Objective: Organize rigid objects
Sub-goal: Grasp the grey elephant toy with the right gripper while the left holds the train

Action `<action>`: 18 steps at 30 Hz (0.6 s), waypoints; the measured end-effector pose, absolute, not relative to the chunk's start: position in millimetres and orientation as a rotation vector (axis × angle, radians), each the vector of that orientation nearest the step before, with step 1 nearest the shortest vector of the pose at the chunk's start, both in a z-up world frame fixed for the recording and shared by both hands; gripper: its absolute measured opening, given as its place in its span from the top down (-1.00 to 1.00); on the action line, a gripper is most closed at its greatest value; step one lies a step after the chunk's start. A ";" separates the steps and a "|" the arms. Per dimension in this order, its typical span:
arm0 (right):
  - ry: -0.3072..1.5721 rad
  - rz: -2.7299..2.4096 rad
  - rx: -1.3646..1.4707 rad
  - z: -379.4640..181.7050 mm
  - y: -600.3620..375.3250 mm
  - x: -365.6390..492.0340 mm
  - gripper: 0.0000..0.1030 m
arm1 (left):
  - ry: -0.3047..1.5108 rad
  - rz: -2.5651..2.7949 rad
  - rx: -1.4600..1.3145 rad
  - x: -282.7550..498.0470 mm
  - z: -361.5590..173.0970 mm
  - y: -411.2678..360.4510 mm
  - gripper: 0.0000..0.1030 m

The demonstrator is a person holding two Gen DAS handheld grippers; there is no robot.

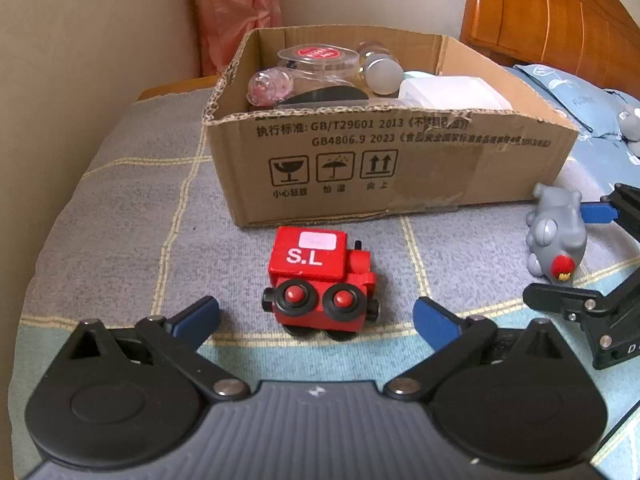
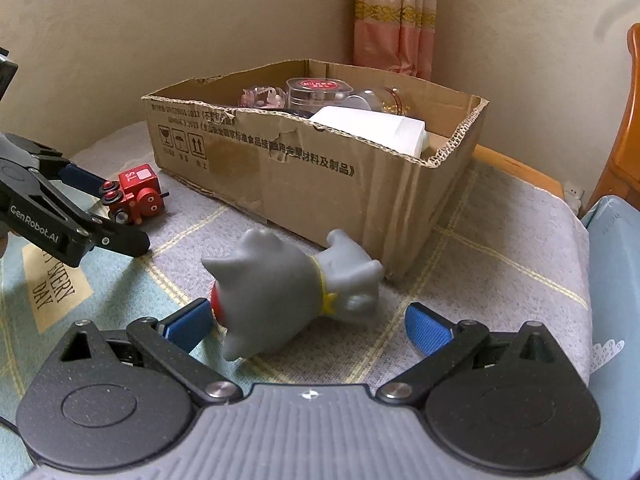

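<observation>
The red toy train stood on the bed's checked blanket just before the cardboard box, between my left hand-held gripper's wide-spread fingers. The grey toy figure lay on its side near the box's corner. My right hand-held gripper gaped wide around it, one blue pad at its red nose.

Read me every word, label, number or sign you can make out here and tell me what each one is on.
"S.L": red toy train.
"GB/T29601 2013" and "GB4806.9 2023", amid Chinese print: cardboard box.
Fragile-glass, umbrella and two-arrows-up signs, with small Chinese captions: same box.
"GenRobot.AI": left tongs.
"DAY" under a cut-off word ending "VERY": bedspread.
White sticker on the train and red jar lid: too blurred to read.
</observation>
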State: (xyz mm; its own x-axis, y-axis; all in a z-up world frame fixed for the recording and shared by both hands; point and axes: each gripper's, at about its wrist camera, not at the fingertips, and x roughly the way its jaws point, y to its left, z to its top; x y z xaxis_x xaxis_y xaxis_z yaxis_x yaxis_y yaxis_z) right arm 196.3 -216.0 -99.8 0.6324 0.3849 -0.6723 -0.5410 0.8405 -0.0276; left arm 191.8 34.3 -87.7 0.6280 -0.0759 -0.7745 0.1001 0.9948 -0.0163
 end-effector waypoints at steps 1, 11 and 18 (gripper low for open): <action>0.715 0.534 -0.237 -99.7 -214.9 197.7 -1.00 | 0.887 -0.100 0.029 192.0 -87.9 34.1 -0.99; 0.715 0.571 -0.320 -92.8 -205.3 194.6 -1.00 | 0.868 -0.139 0.060 195.5 -87.9 34.2 -0.92; 0.717 0.597 -0.349 -86.8 -201.7 198.7 -0.93 | 0.832 -0.176 0.132 195.7 -81.0 34.3 -0.74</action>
